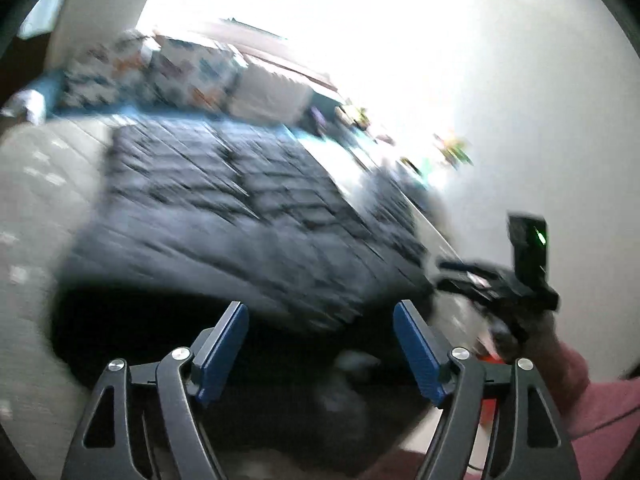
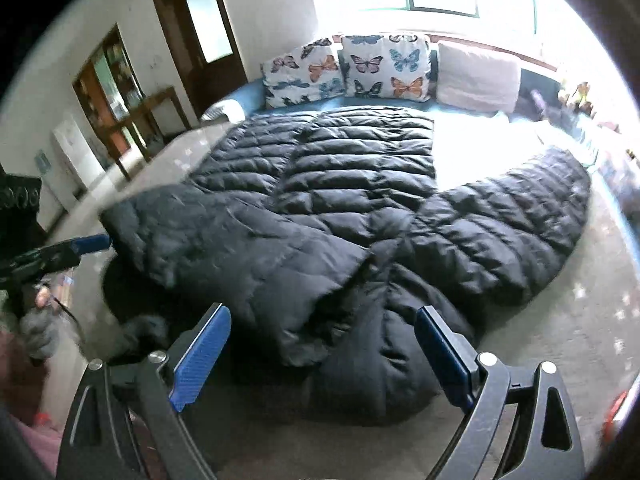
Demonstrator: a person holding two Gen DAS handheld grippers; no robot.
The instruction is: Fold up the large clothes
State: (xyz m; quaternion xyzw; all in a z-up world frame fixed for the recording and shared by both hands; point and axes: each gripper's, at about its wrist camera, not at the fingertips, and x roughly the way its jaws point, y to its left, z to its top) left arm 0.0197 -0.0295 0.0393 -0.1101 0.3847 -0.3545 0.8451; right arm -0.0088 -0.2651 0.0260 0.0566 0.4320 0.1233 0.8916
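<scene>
Left gripper [image 1: 320,350]: black frame, blue pads, jaws spread wide with nothing between them; its view is smeared by motion.
Right gripper [image 2: 323,354]: same make, jaws also spread and empty, hanging just above the near bulk of the coat.
Garment: long black quilted puffer coat [image 2: 320,216] lying flat on the pale grey bed cover [image 2: 560,320]; one sleeve is folded across the body, the other sleeve [image 2: 512,216] is flung out to the right.
Step, as I judge it: between folds; next grip likely the outstretched sleeve or the near hem.
Doing it well: pinch at a seam, take both layers, lift low, and lay the padding down flat so it does not spring back.
Edges: bed's left edge runs close beside the coat.
Room: bare cover to the right; butterfly-print cushions [image 2: 348,68] well beyond the far hem.
</scene>
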